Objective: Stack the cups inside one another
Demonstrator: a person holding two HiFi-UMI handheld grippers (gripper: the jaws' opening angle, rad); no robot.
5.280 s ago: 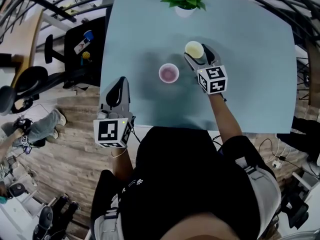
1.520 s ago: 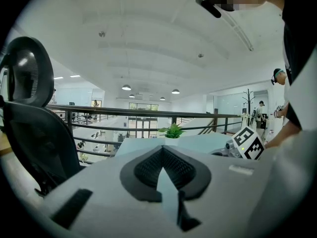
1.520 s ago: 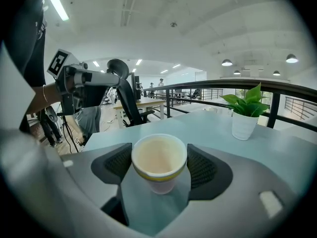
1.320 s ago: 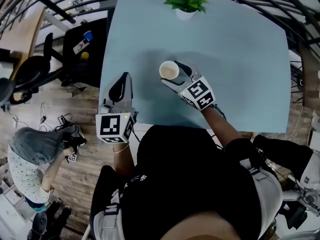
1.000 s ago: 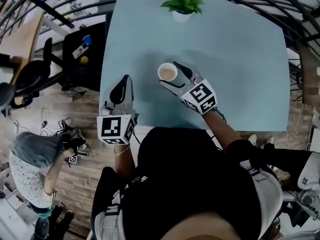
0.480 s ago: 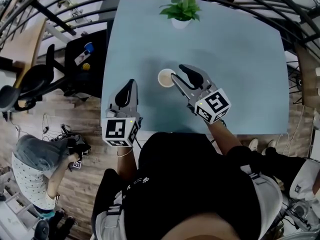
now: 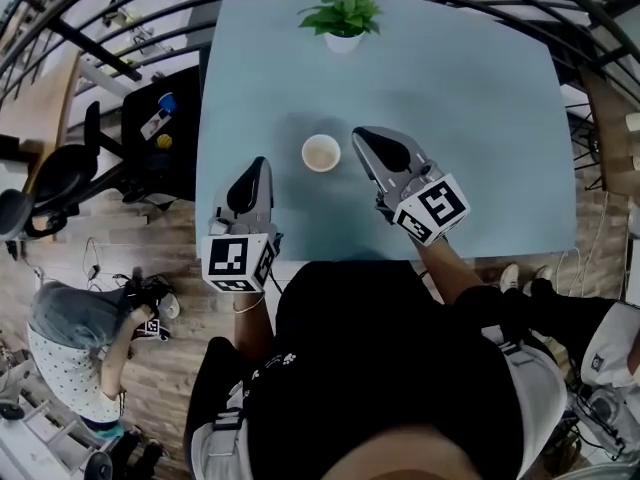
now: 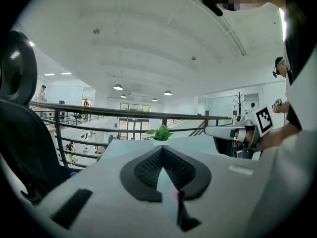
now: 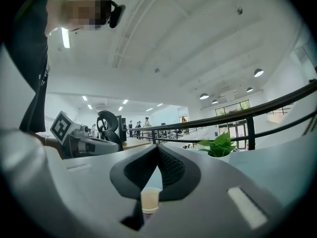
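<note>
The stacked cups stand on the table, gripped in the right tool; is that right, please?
Not gripped: the head view shows the right tool shut, empty and apart from the stacked cups, which do stand on the table.

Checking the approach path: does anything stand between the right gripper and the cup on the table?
Nothing visible. Bare table separates the shut right gripper from the cup; the plant stands well beyond.
</note>
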